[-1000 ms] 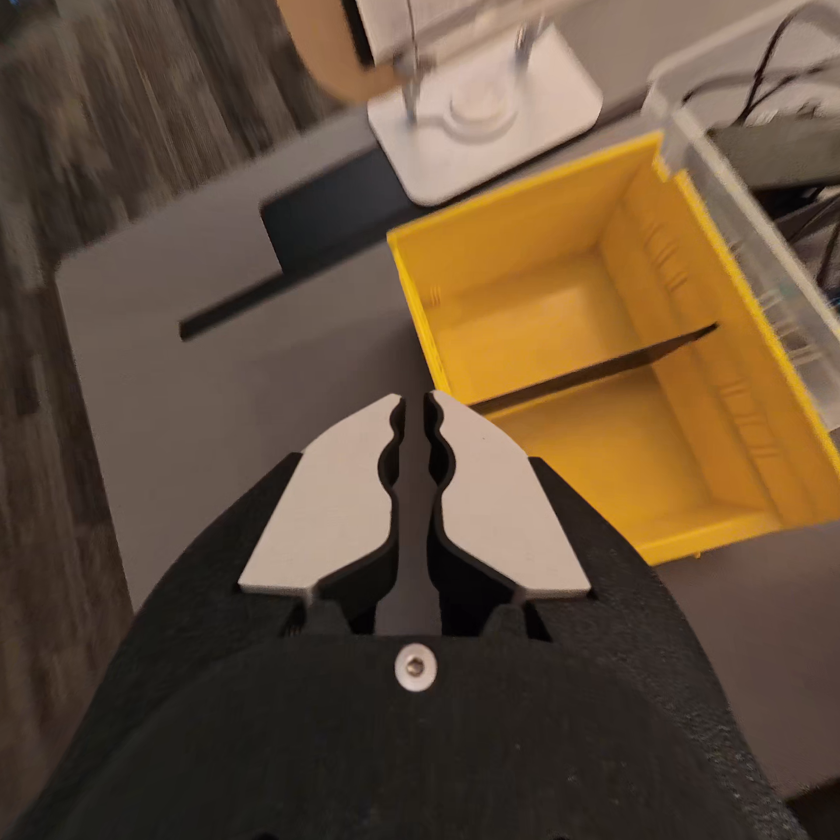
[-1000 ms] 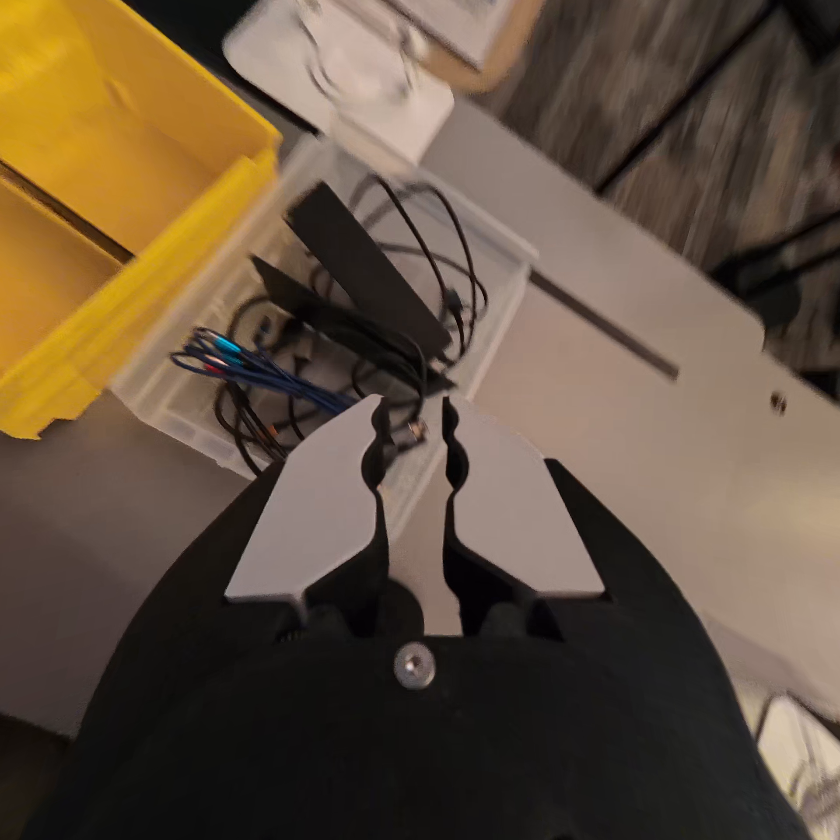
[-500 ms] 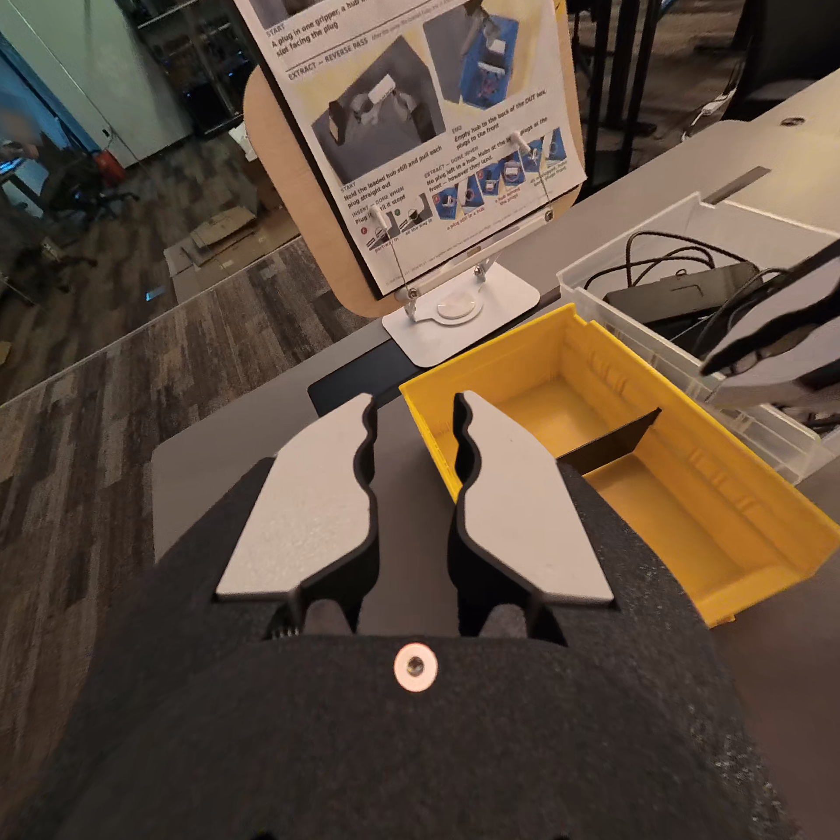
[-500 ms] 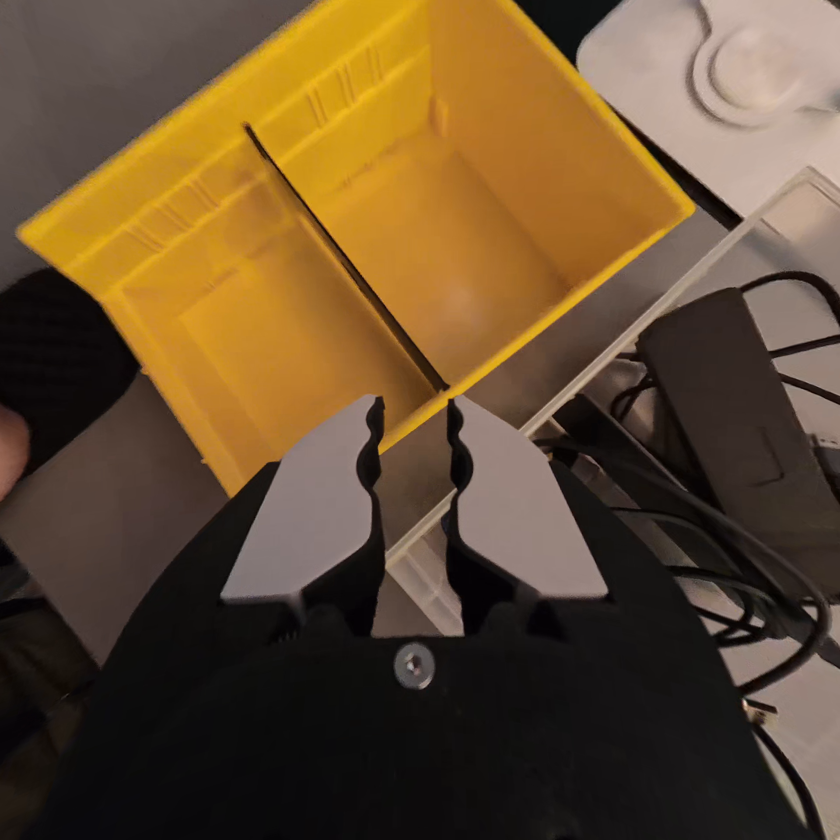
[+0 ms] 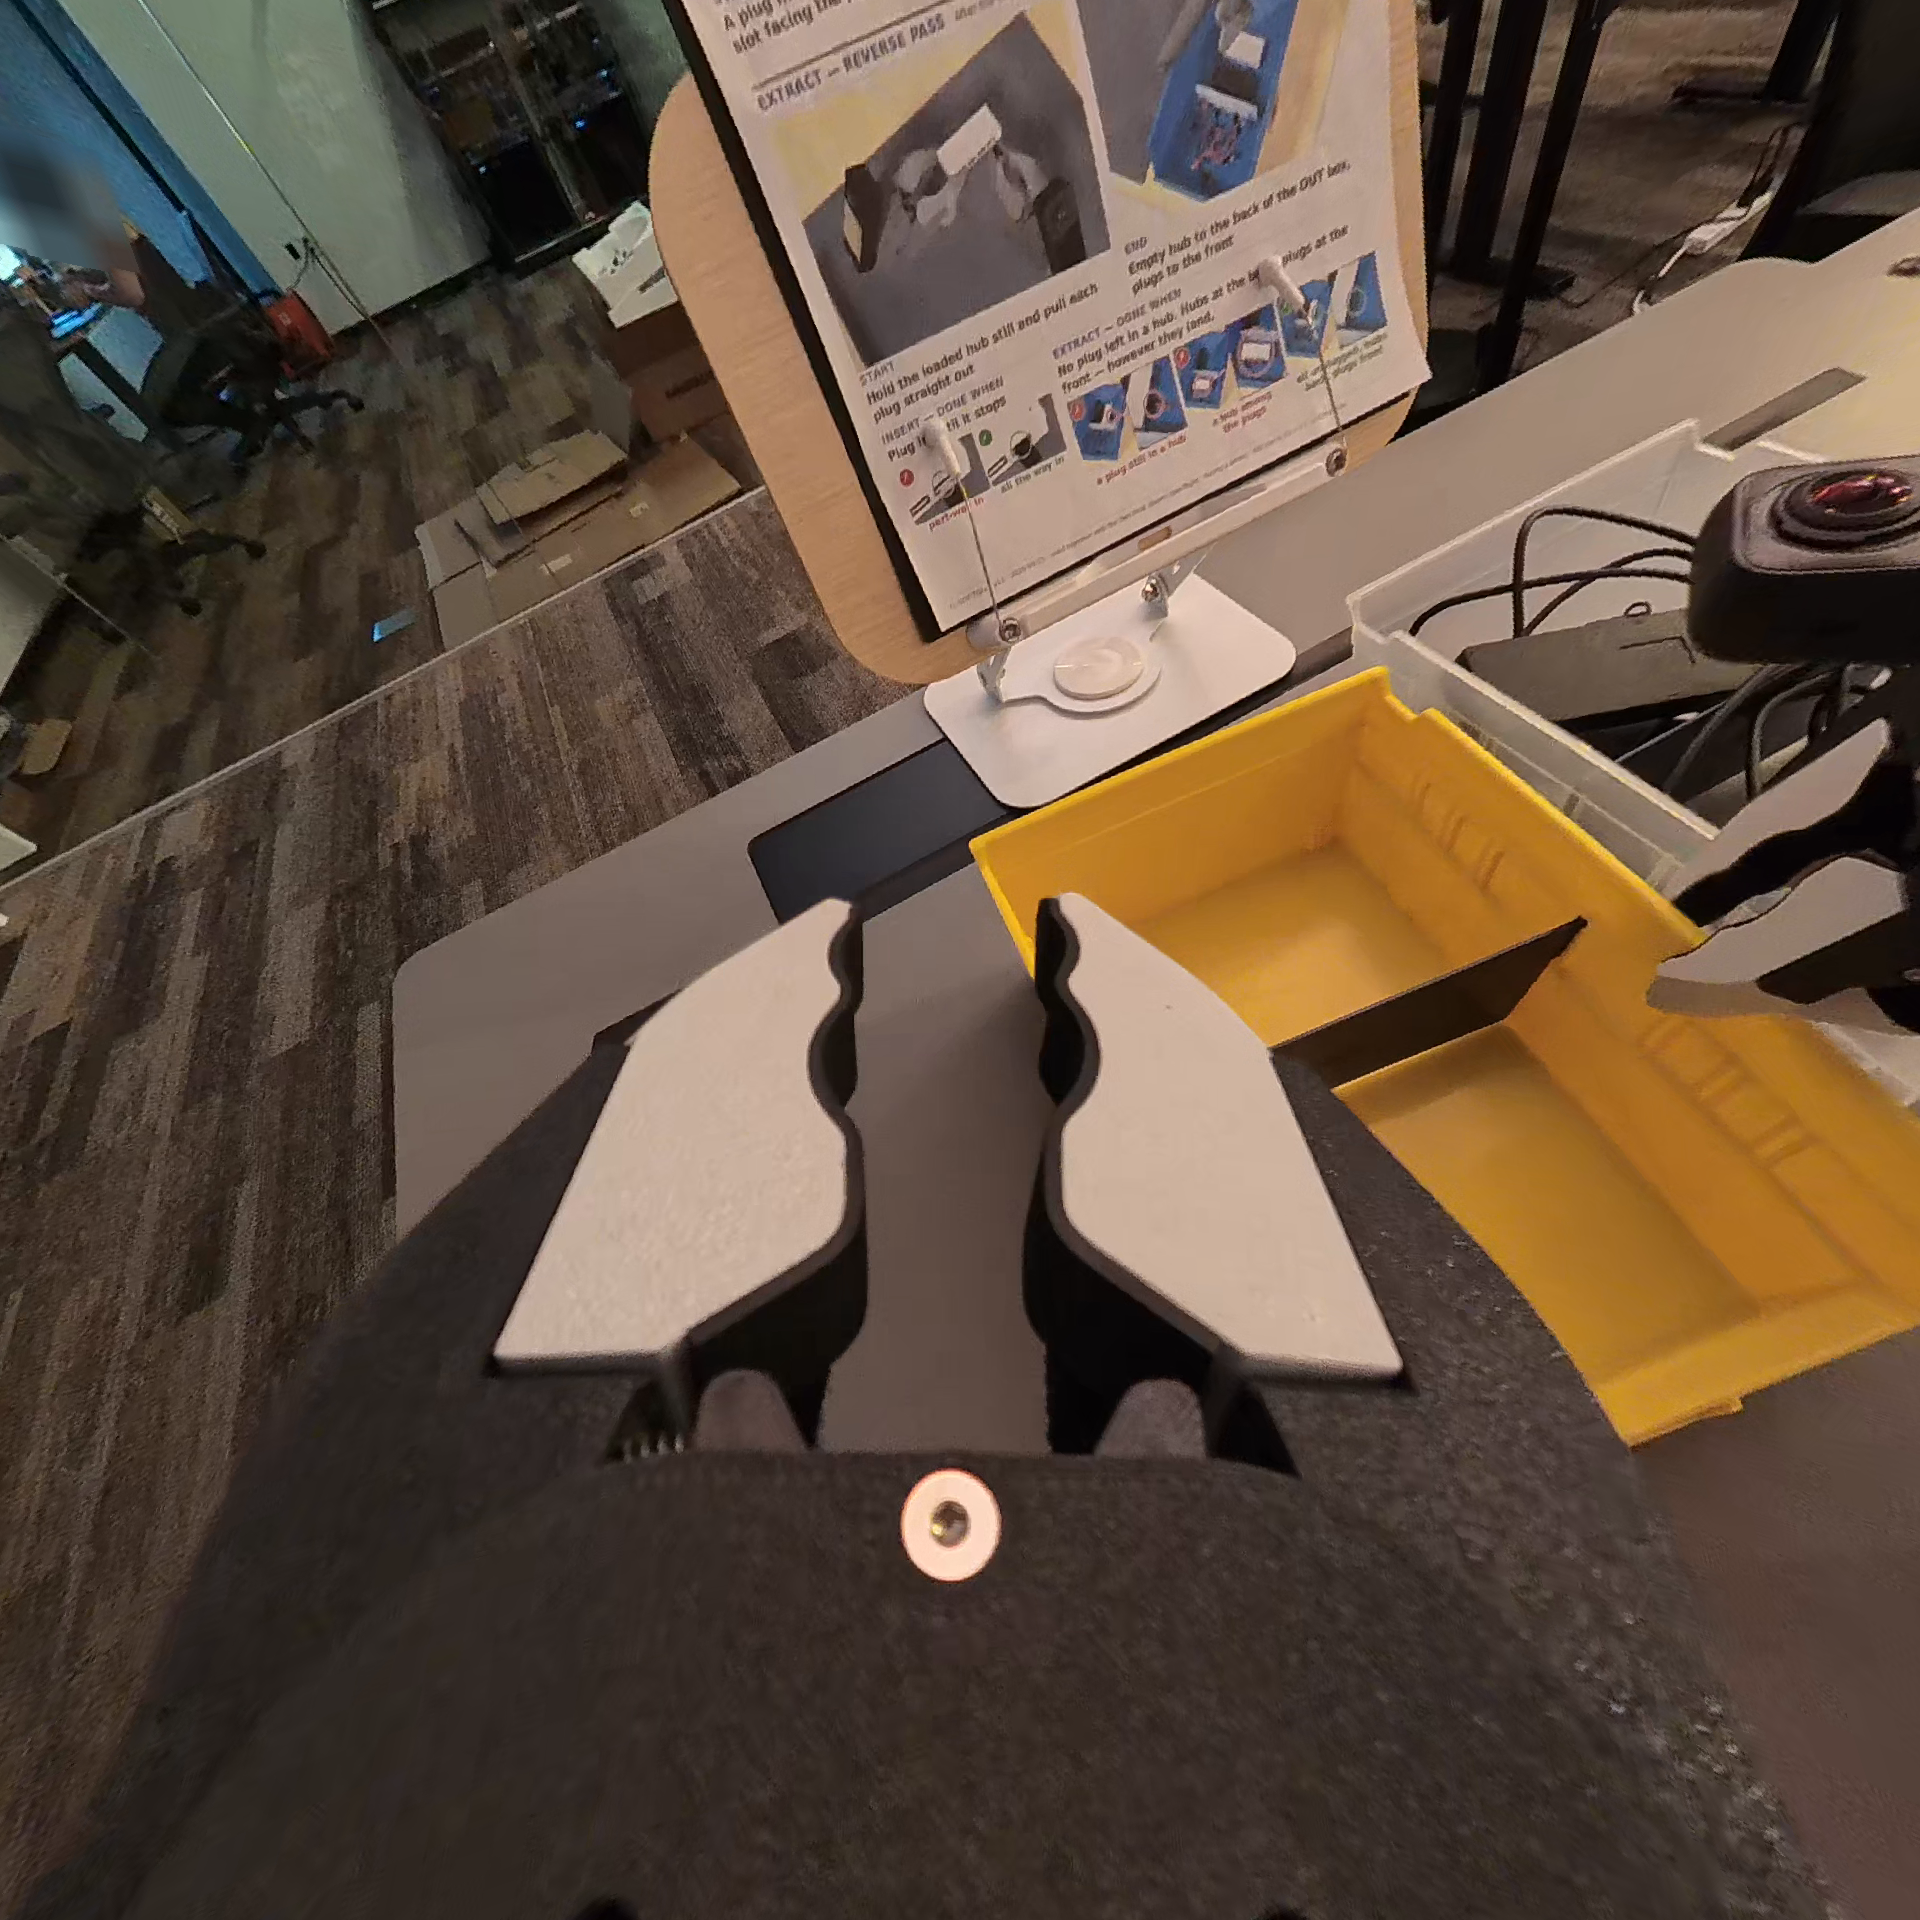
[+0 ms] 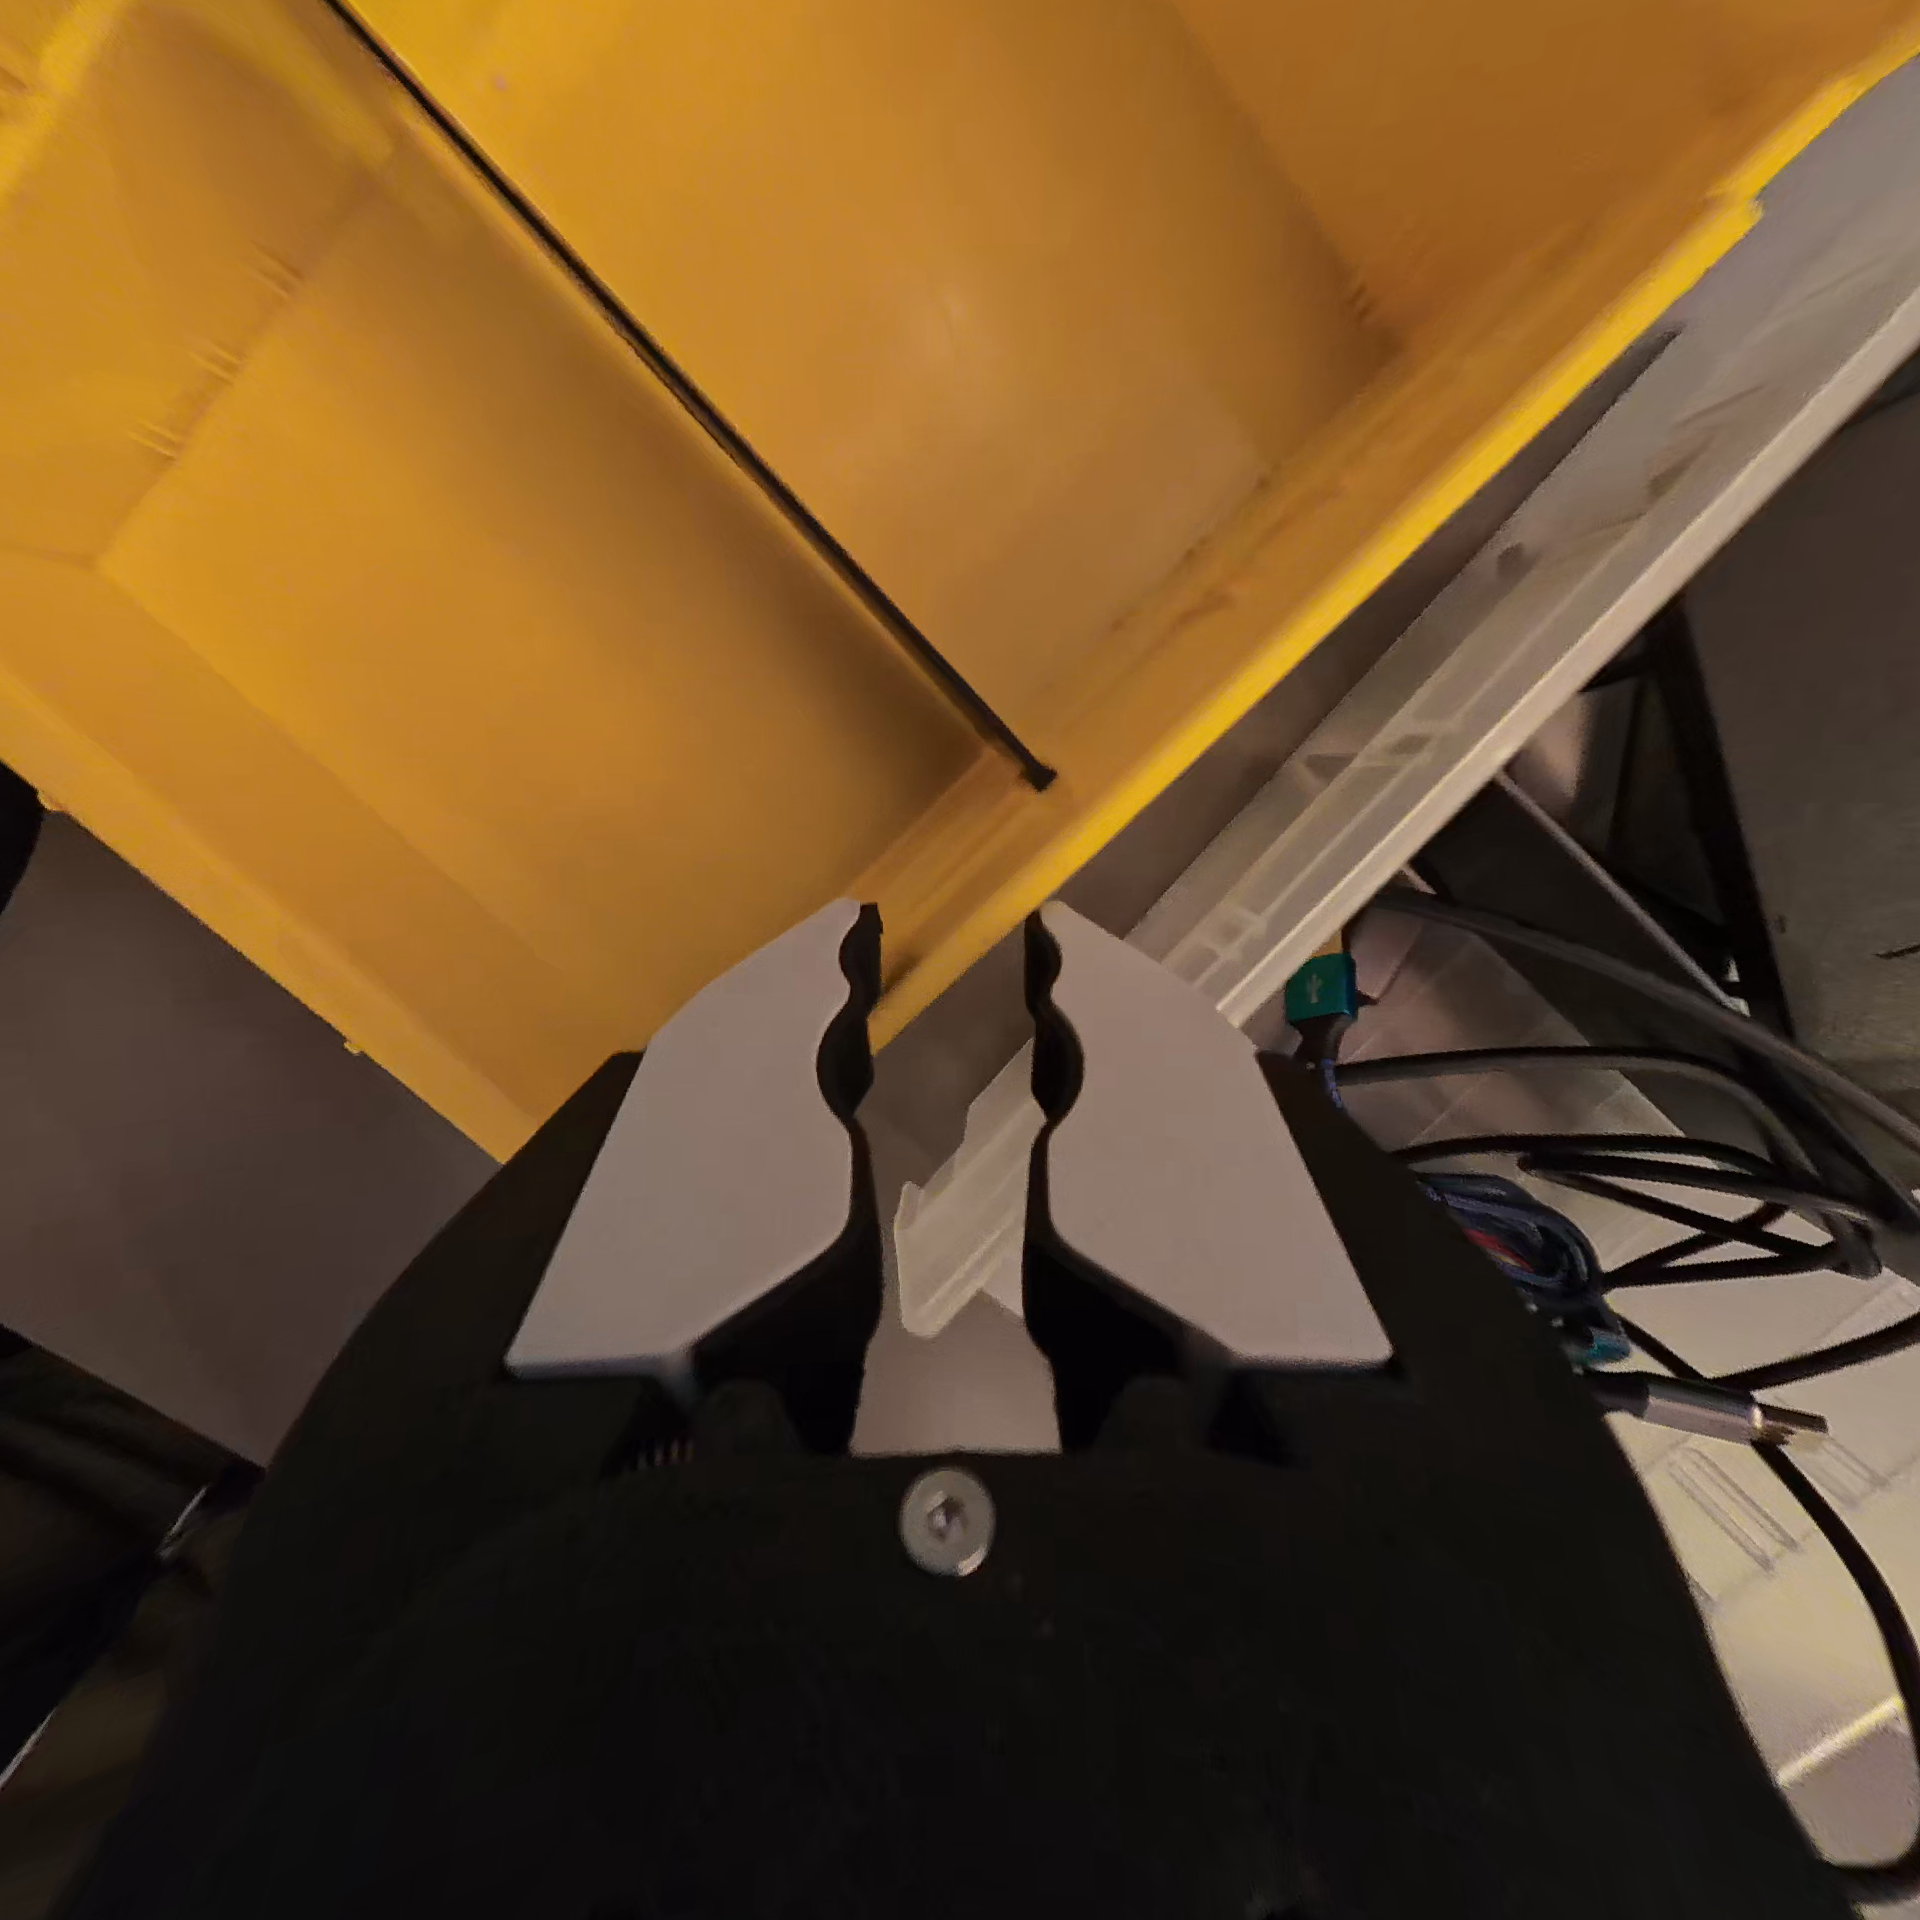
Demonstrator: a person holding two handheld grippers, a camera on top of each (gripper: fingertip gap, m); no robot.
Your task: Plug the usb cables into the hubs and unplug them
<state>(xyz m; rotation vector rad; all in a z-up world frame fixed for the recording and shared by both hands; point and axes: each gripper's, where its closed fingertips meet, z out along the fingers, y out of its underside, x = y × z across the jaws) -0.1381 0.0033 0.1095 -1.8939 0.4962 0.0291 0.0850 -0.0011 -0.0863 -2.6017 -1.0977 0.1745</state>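
Observation:
A clear plastic bin (image 5: 1527, 748) at the right holds black hubs (image 5: 1579, 649) and tangled USB cables (image 6: 1621, 1132), one with a teal plug (image 6: 1322, 987). My left gripper (image 5: 948, 925) is open and empty above the grey table, left of the yellow bin (image 5: 1558, 1143). My right gripper (image 6: 951, 925) is open and empty, low over the seam between the yellow bin (image 6: 623, 468) and the clear bin (image 6: 1382, 748). It also shows at the right edge of the left wrist view (image 5: 1704, 935).
The yellow bin has two empty compartments split by a black divider (image 5: 1444, 1003). An instruction sheet on a white stand (image 5: 1112, 686) stands behind it. A dark mat (image 5: 852, 852) lies on the table (image 5: 499, 997). The table's left edge drops to carpet. About 30 cm separates my left fingertips from my right.
My left gripper has opened wider and tilted up from looking down at the table. My right gripper has swung left from the cable bin and dropped closer to the yellow bin's edge.

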